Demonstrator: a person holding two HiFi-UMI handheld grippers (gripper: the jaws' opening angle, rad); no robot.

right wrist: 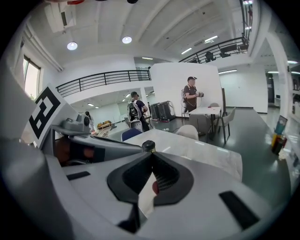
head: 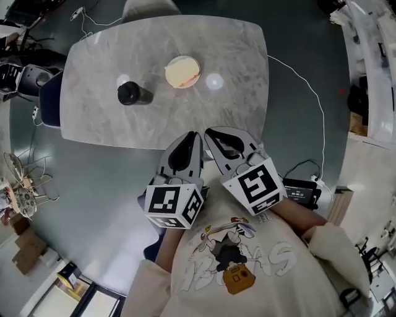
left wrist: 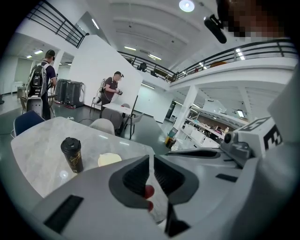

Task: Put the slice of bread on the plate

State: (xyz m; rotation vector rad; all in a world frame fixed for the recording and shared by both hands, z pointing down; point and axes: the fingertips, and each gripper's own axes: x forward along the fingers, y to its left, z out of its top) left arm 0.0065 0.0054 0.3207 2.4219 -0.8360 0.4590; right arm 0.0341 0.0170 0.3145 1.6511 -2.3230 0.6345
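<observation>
On the grey marble table (head: 235, 117) a pale slice of bread (head: 182, 72) lies on a small round plate whose rim (head: 196, 65) shows at the slice's right. A black lidded cup (head: 133, 93) stands to its left. Both grippers are side by side in front of the person's chest, over the table's near edge and well short of the bread. My left gripper (head: 197, 134) is shut, jaws together on nothing. My right gripper (head: 208, 132) is also shut and empty. The left gripper view shows the cup (left wrist: 71, 153) and the bread (left wrist: 109, 159) beyond the closed jaws.
A blue chair (head: 49, 99) stands at the table's left and a pale chair (head: 148, 7) at its far side. A white cable (head: 312, 93) runs over the floor to a black box (head: 300, 192) at the right. People (left wrist: 111, 89) stand far off in the hall.
</observation>
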